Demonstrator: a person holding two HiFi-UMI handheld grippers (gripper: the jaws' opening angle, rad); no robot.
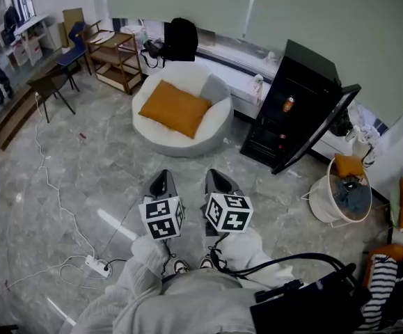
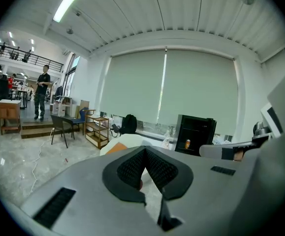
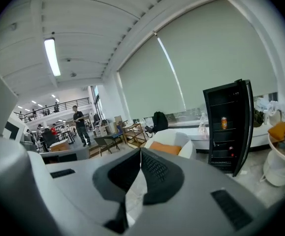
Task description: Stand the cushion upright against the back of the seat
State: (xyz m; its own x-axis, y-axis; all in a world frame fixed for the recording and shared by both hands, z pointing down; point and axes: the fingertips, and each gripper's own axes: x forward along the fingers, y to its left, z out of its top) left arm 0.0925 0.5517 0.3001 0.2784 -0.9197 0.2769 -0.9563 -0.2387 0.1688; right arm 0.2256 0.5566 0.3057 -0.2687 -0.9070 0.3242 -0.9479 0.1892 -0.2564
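Note:
An orange cushion (image 1: 176,108) lies flat, slightly tilted, on a round white seat (image 1: 211,126) across the floor from me. Beside it a grey cushion (image 1: 214,89) leans on the seat's back. My left gripper (image 1: 161,177) and right gripper (image 1: 216,176) are held side by side in front of my body, well short of the seat, both shut and empty. In the left gripper view the left gripper (image 2: 144,149) points at the seat, and the cushion (image 2: 116,148) peeks over its jaws. The right gripper (image 3: 141,152) has the cushion (image 3: 165,147) just past its tips.
A black fridge (image 1: 291,106) with its door swung open stands right of the seat. Behind the seat are a wooden shelf (image 1: 117,60) and a black backpack (image 1: 180,39). Chairs (image 1: 56,88) stand at left, a white basket (image 1: 340,199) at right, a power strip (image 1: 97,265) with cable on the floor.

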